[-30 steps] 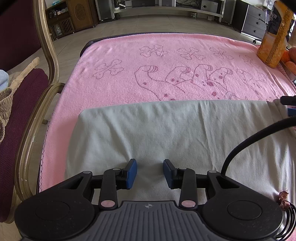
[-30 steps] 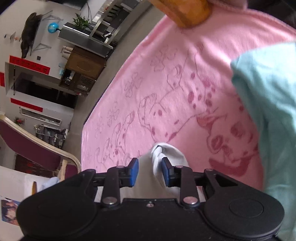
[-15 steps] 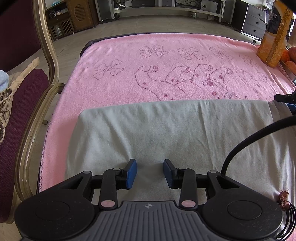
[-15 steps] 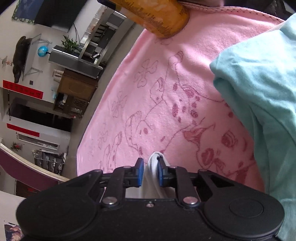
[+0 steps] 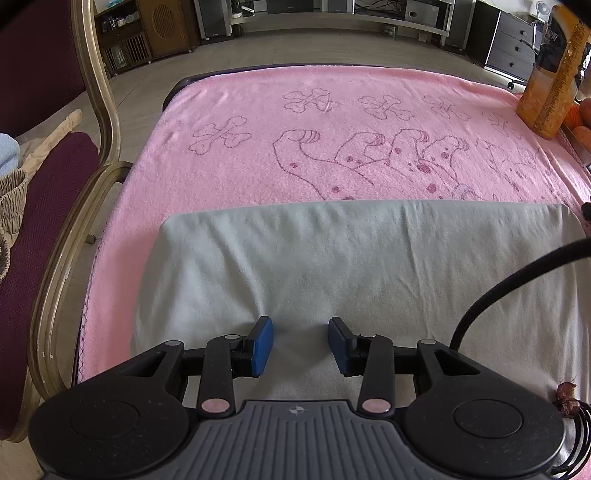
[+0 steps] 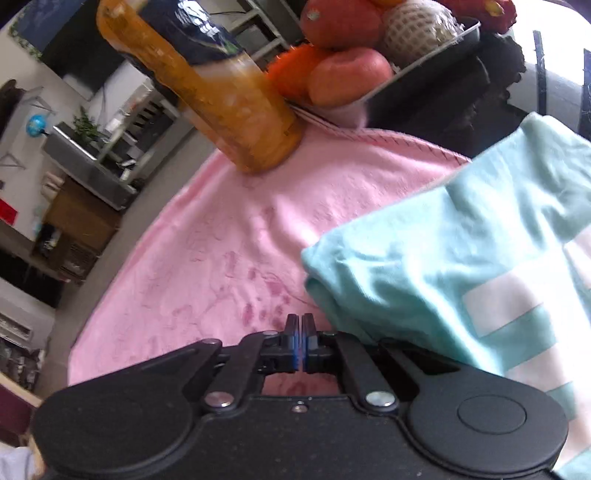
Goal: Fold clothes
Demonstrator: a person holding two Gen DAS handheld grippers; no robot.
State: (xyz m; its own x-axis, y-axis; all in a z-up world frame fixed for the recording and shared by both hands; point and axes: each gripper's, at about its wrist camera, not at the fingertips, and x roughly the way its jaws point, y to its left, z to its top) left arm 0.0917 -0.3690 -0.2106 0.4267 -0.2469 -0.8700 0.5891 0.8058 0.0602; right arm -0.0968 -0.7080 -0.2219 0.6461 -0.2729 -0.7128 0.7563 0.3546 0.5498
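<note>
Lying folded at the desk's near edge, the grey garment (image 5: 369,266) sits under the released left gripper (image 5: 300,345); the right gripper (image 6: 300,341), clenched apparently empty, nears the unfolded mint shirt (image 6: 461,266).

A domestic living room is indicated. The desk (image 5: 207,85) is covered by a pink towel (image 5: 258,173) printed with bones and spotted dogs. A gilt-framed chair (image 5: 99,122) with maroon upholstery is seen at the left of the left wrist view. A low media shelf (image 5: 332,14) with audio equipment is located along the top edge. A fruit tray (image 6: 417,62) and a bottle of orange drink (image 6: 221,96) are shown at the top of the right wrist view.
</note>
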